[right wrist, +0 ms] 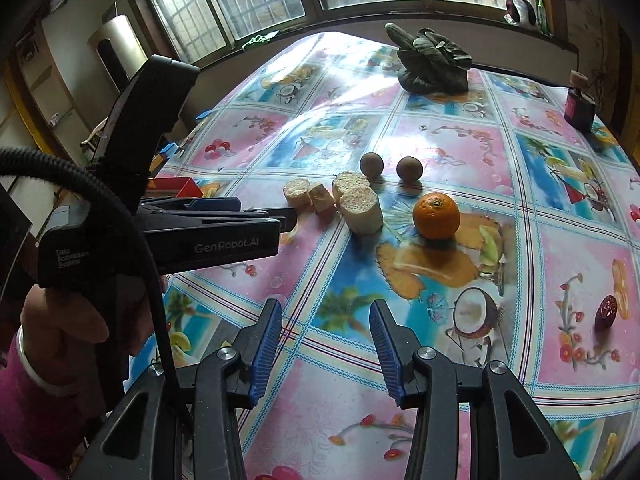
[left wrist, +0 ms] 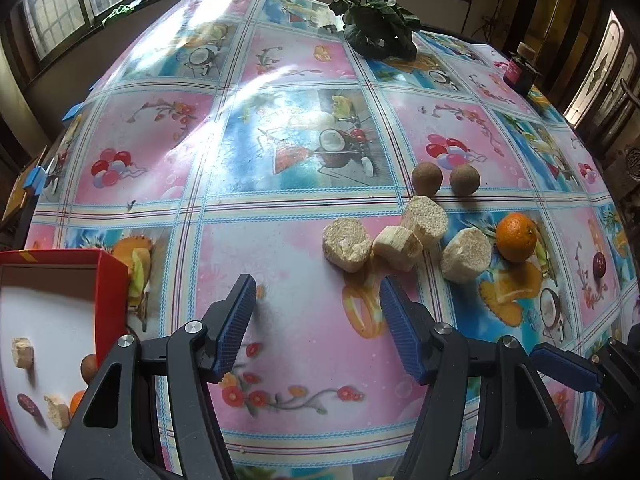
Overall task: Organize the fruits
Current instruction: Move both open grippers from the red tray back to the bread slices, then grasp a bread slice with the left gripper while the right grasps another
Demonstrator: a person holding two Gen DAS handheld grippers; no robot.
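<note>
Several pale cut fruit chunks lie in a cluster mid-table, also in the right wrist view. An orange sits to their right. Two brown round fruits lie behind. A dark red fruit lies far right. A red box at the left holds several pieces. My left gripper is open and empty, short of the chunks; it also shows from the side. My right gripper is open and empty, short of the orange.
A patterned plastic cloth covers the table. A dark leafy vegetable lies at the far edge. A small dark bottle stands far right. Windows run behind.
</note>
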